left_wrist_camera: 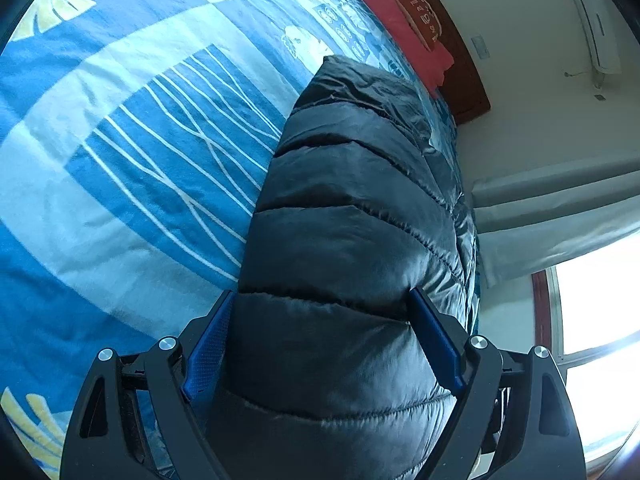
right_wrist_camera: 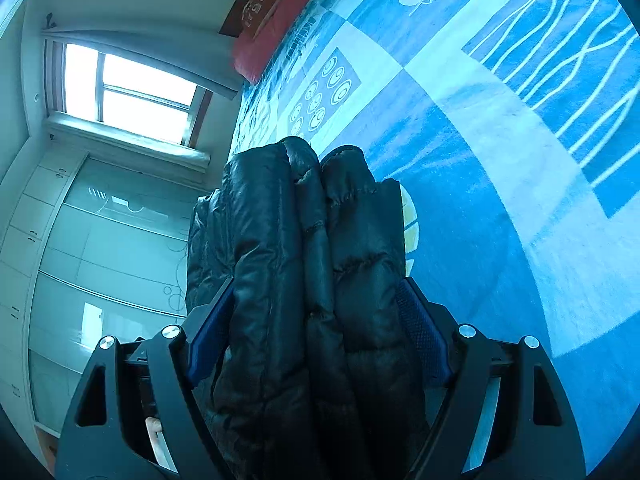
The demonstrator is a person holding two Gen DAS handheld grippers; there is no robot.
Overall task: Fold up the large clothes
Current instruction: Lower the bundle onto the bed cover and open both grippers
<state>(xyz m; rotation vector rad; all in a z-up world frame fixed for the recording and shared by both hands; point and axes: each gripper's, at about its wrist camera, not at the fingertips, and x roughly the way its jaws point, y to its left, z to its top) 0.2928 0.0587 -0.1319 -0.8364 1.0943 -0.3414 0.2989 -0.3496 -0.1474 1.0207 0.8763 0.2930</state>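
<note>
Two grippers, left gripper [left_wrist_camera: 320, 300] and right gripper [right_wrist_camera: 318, 288], each clamp bunched folds of a black puffer jacket [left_wrist_camera: 352, 208] above the blue patterned bedspread [left_wrist_camera: 120, 140]; red pillow [left_wrist_camera: 396, 20] at 1 o'clock.

Daylight from the blown-out window [right_wrist_camera: 132, 92] beside the tongs; bluish cast, fisheye-warped dark corners, soft edges.

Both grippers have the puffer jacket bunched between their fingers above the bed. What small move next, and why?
Probably lower both together onto the blue bedspread. The left gripper and right gripper each clamp thick folds of the black puffer jacket, so setting it flat should come before releasing.
</note>
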